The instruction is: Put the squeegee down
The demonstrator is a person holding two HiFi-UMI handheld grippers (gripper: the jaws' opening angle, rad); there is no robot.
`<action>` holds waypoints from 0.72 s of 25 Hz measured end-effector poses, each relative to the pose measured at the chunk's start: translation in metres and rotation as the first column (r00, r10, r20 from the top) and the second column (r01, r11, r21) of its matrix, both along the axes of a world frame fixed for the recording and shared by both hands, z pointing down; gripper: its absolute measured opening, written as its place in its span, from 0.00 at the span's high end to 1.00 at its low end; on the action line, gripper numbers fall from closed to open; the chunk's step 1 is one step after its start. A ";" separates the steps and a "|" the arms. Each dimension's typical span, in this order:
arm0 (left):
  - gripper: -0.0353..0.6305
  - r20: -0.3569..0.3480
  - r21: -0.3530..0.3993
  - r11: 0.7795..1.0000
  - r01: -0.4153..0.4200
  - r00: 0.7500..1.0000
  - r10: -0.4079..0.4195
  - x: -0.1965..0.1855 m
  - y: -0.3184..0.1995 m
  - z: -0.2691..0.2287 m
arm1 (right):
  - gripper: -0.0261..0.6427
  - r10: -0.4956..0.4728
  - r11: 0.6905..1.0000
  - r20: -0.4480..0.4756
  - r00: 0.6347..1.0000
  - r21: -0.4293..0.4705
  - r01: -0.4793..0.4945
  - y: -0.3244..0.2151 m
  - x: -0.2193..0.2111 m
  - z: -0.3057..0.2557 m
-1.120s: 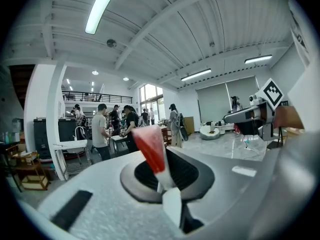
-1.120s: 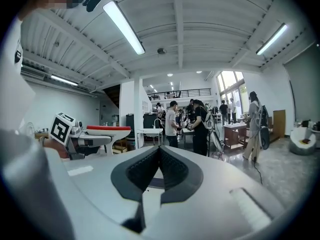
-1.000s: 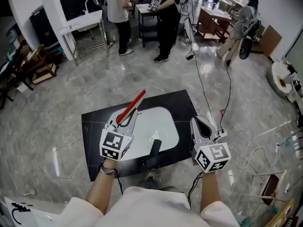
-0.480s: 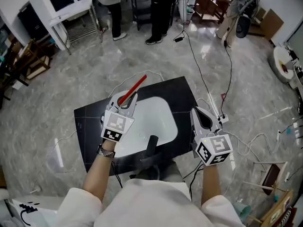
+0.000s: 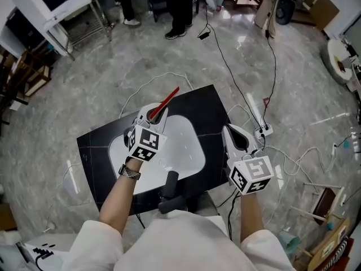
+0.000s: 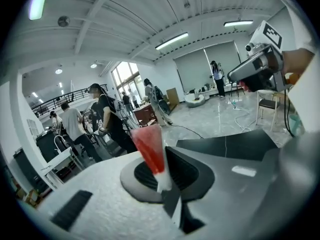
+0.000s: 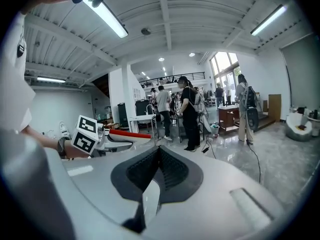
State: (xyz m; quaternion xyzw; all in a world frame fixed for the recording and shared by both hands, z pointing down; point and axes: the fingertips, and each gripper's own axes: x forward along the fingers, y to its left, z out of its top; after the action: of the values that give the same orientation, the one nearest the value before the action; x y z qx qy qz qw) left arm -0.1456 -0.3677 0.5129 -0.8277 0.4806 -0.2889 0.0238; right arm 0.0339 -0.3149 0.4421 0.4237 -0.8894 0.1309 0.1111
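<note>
A red squeegee [image 5: 166,102] sticks out forward and to the right from my left gripper [image 5: 153,116], which is shut on its near end. The gripper hovers over a white board [image 5: 183,148] lying on a black table [image 5: 211,109]. In the left gripper view the red blade [image 6: 149,145] rises from between the closed jaws of the left gripper [image 6: 164,179]. My right gripper [image 5: 233,135] is at the table's right edge, jaws together with nothing in them. In the right gripper view, the right gripper [image 7: 159,159] sees the squeegee [image 7: 129,133] at the left.
A black cylindrical handle [image 5: 169,186] juts up at the table's near edge. Cables and a power strip [image 5: 263,131] lie on the marble floor to the right. People stand at the back by a white rack [image 5: 76,13].
My left gripper has carried the squeegee forward and lower over the white board. My right gripper has shifted a little forward and down beside the table.
</note>
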 end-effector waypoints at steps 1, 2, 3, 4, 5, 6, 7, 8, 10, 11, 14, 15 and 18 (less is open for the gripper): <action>0.92 0.011 -0.010 1.000 -0.007 1.000 0.007 0.005 -0.008 0.008 | 0.95 0.003 1.000 -0.001 1.000 -0.007 -0.003 -0.005 0.003 0.004; 0.92 0.023 -0.020 1.000 -0.014 1.000 0.014 0.009 -0.015 0.015 | 0.95 0.006 1.000 -0.001 1.000 -0.015 -0.006 -0.010 0.006 0.008; 0.92 0.034 -0.031 0.999 -0.020 0.999 0.021 0.013 -0.022 0.023 | 0.95 0.011 1.000 0.000 1.000 -0.024 -0.011 -0.014 0.008 0.012; 0.92 0.046 -0.041 0.999 -0.027 0.999 0.028 0.016 -0.028 0.031 | 0.95 0.017 0.999 0.002 1.000 -0.033 -0.017 -0.018 0.011 0.016; 0.92 0.056 -0.052 0.998 -0.032 0.998 0.035 0.019 -0.034 0.040 | 0.95 0.023 0.999 0.003 1.000 -0.042 -0.023 -0.020 0.014 0.020; 0.92 0.066 -0.062 0.997 -0.036 0.997 0.040 0.021 -0.040 0.048 | 0.95 0.029 0.998 0.004 1.000 -0.051 -0.029 -0.022 0.017 0.024; 0.92 0.075 -0.073 0.997 -0.039 0.996 0.044 0.023 -0.045 0.056 | 0.95 0.036 0.998 0.005 0.999 -0.059 -0.036 -0.024 0.020 0.028; 0.92 0.084 -0.083 0.996 -0.040 0.995 0.047 0.025 -0.051 0.065 | 0.95 0.043 0.997 0.005 0.999 -0.069 -0.043 -0.026 0.023 0.032; 0.92 0.107 -0.103 0.994 -0.041 0.993 0.052 0.028 -0.060 0.082 | 0.95 0.057 0.994 0.006 0.998 -0.090 -0.056 -0.029 0.030 0.042; 0.92 0.121 -0.113 0.993 -0.041 0.991 0.055 0.030 -0.063 0.091 | 0.95 0.062 0.993 0.006 0.998 -0.101 -0.061 -0.029 0.033 0.046; 0.92 0.171 -0.136 0.990 -0.047 0.983 0.070 0.036 -0.072 0.114 | 0.95 0.076 0.989 0.002 0.997 -0.125 -0.075 -0.031 0.043 0.055; 0.92 0.189 -0.140 0.989 -0.050 0.979 0.076 0.038 -0.076 0.121 | 0.95 0.079 0.988 0.002 0.997 -0.130 -0.078 -0.033 0.045 0.057; 0.92 0.231 -0.149 0.987 -0.058 0.969 0.091 0.044 -0.084 0.135 | 0.95 0.083 0.986 -0.001 0.997 -0.144 -0.082 -0.039 0.050 0.062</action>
State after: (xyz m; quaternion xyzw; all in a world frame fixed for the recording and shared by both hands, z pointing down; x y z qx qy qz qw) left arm -0.1014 -0.4512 0.6483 -0.8043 0.4212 -0.4179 0.0332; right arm 0.0837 -0.3535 0.5042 0.4508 -0.8595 0.2002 0.1338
